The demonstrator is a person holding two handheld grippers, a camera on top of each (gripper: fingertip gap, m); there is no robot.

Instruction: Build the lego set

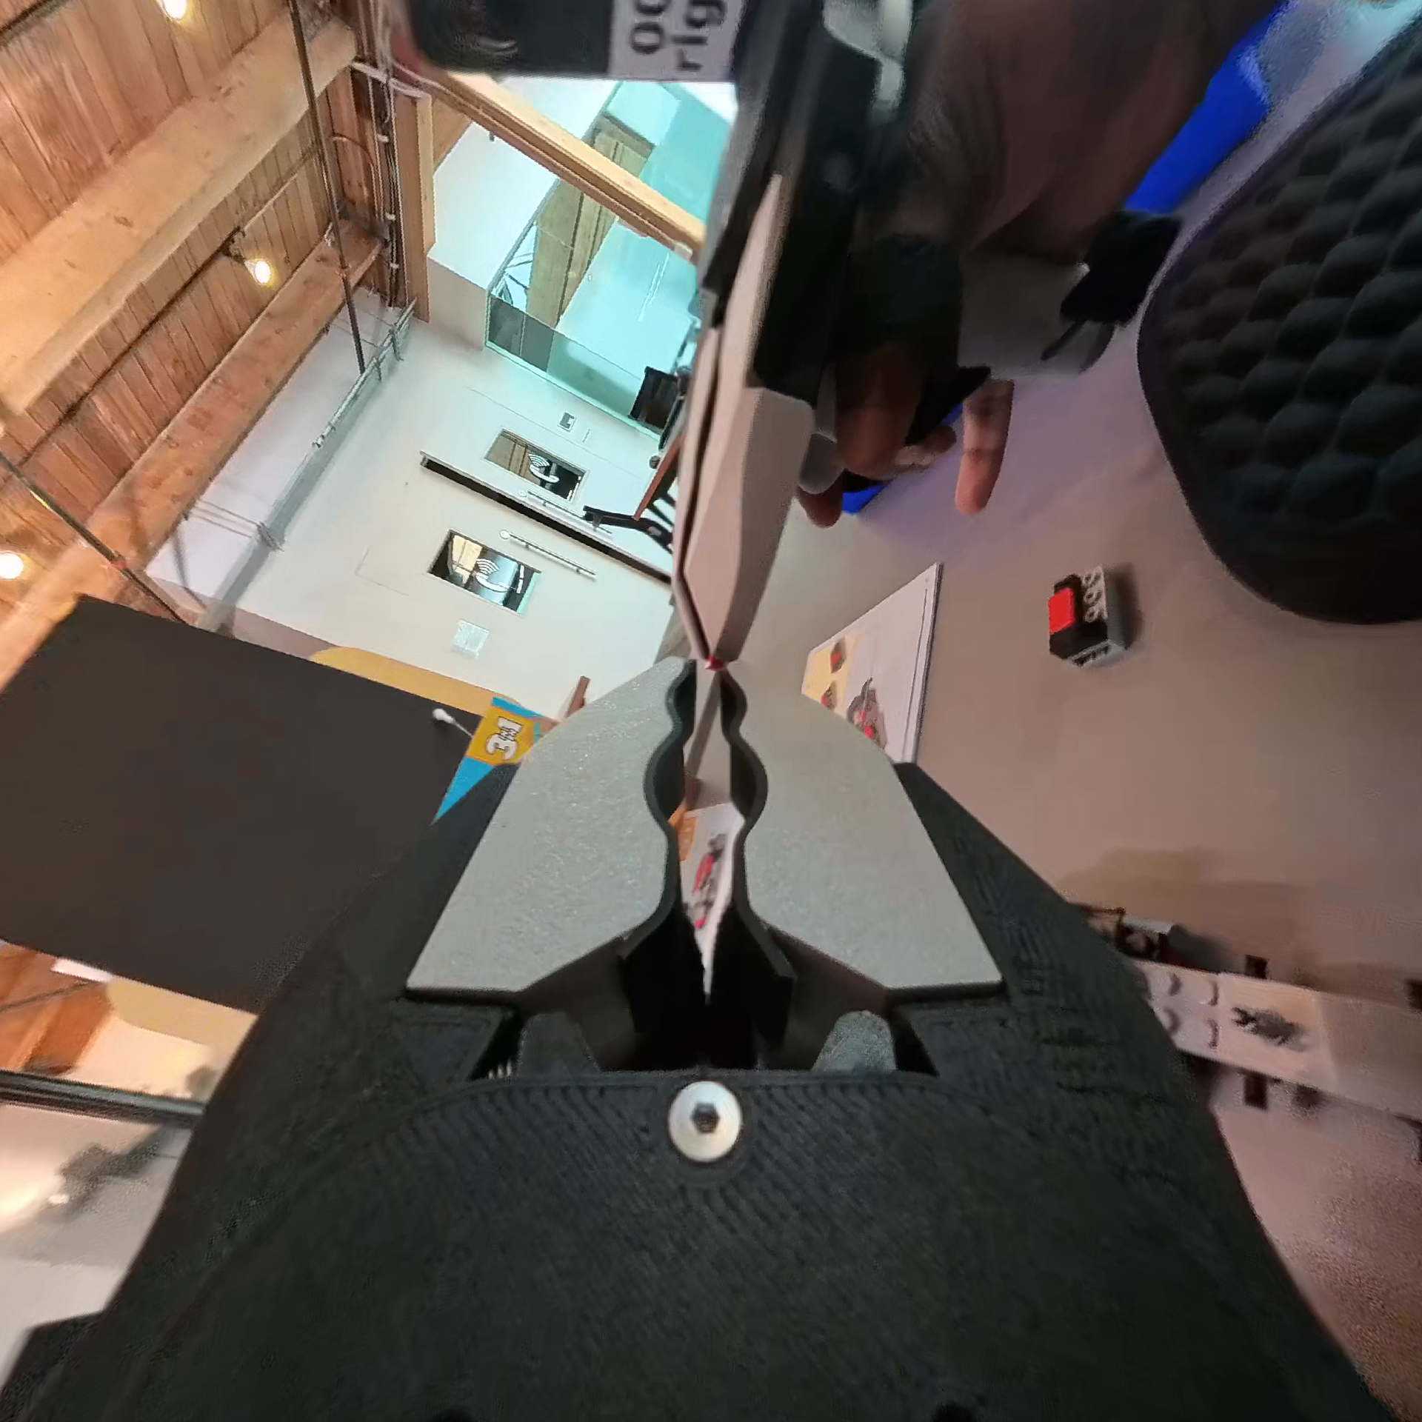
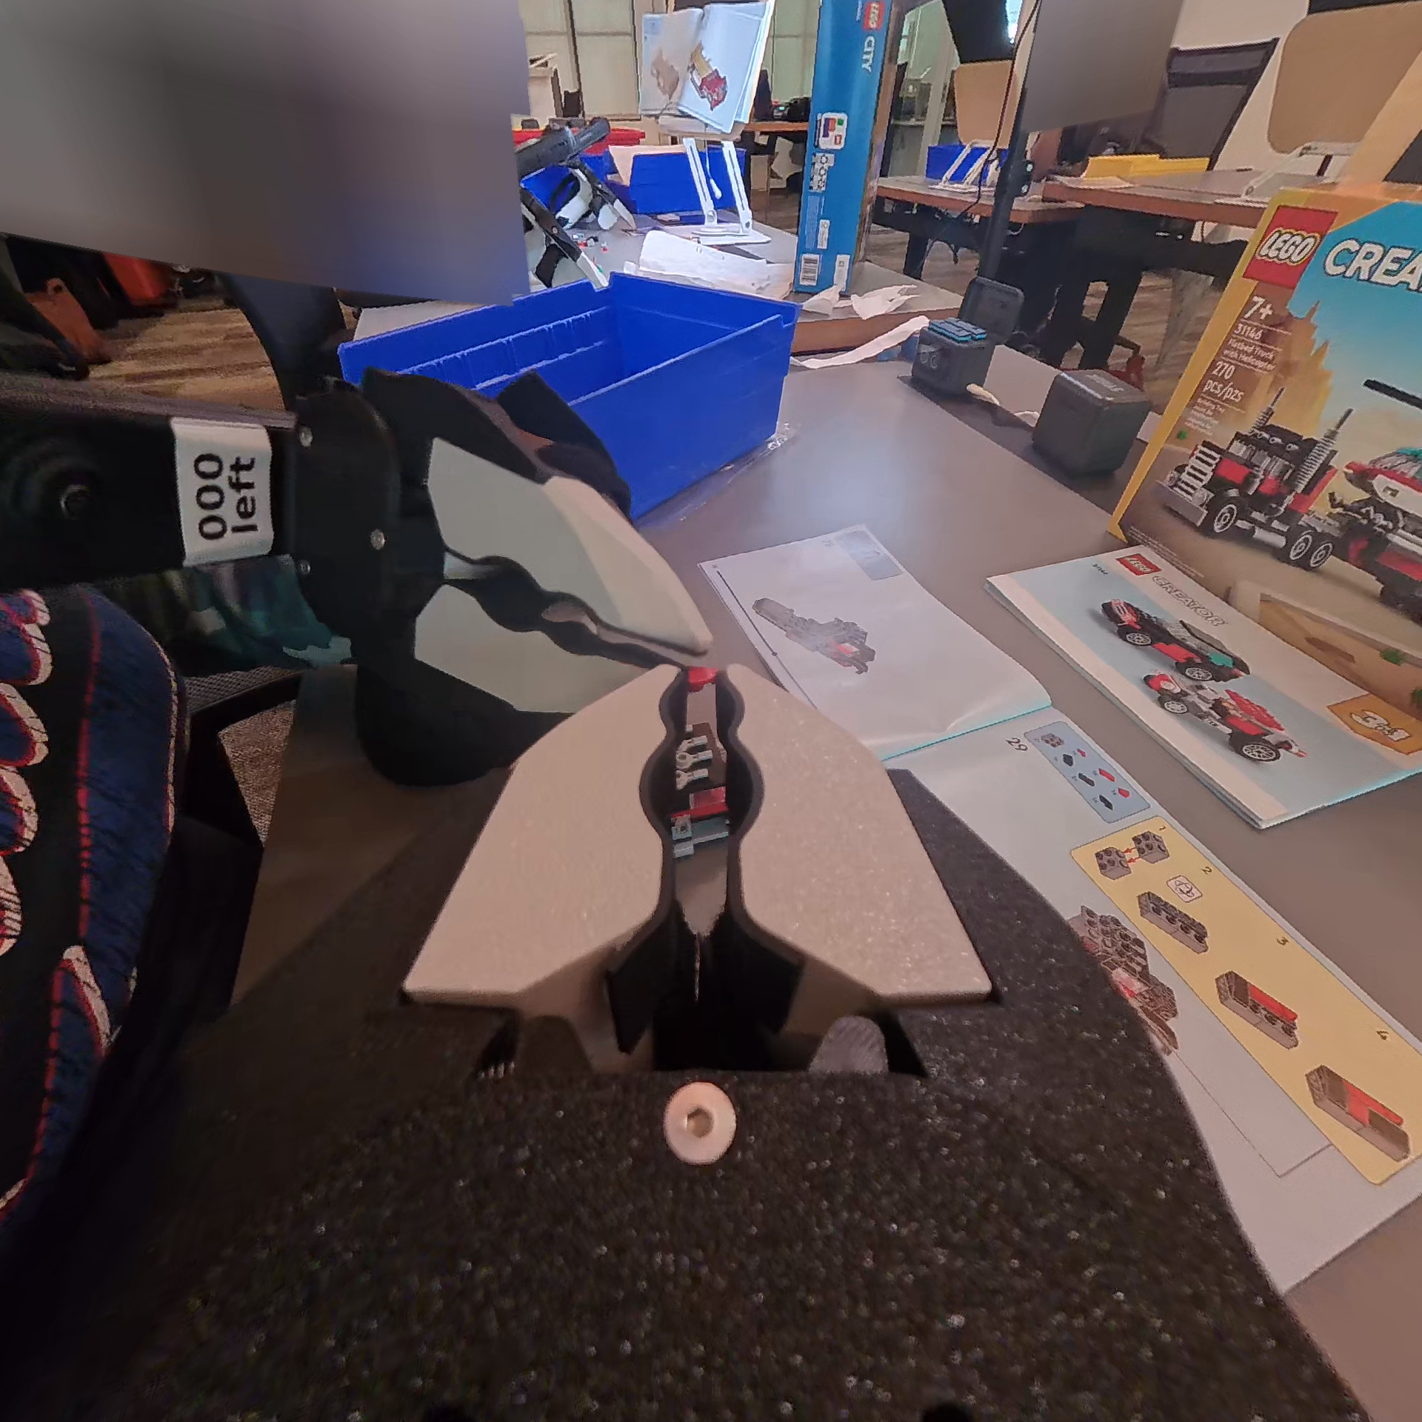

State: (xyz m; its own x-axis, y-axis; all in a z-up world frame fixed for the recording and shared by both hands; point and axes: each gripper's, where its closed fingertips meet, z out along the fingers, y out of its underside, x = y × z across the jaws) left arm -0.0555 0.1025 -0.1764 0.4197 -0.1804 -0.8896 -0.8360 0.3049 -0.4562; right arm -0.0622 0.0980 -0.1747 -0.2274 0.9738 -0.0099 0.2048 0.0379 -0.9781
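Observation:
A small red Lego piece (image 2: 700, 677) is pinched at the tips of my right gripper (image 2: 702, 681), whose fingers are shut on it above the grey table (image 2: 923, 477). My left gripper (image 2: 689, 652) comes in from the left, and its tips meet the same piece. In the left wrist view my left gripper (image 1: 706, 669) is closed to a narrow gap with the red piece (image 1: 712, 662) at its tips. The right gripper (image 1: 702, 650) reaches down from above, tip to tip. A black, red and grey Lego sub-assembly (image 1: 1089, 623) sits on the table and shows through the right gripper's finger gap (image 2: 700, 792).
An open instruction booklet (image 2: 885, 639) and a second booklet (image 2: 1246, 677) lie on the table, with the Lego box (image 2: 1308, 385) standing at the right. A blue bin (image 2: 615, 362) stands behind. Two small dark cubes (image 2: 1089, 419) sit at the back. A black bumpy cushion (image 1: 1308, 346) lies nearby. The tips of both grippers are at nearly the same place.

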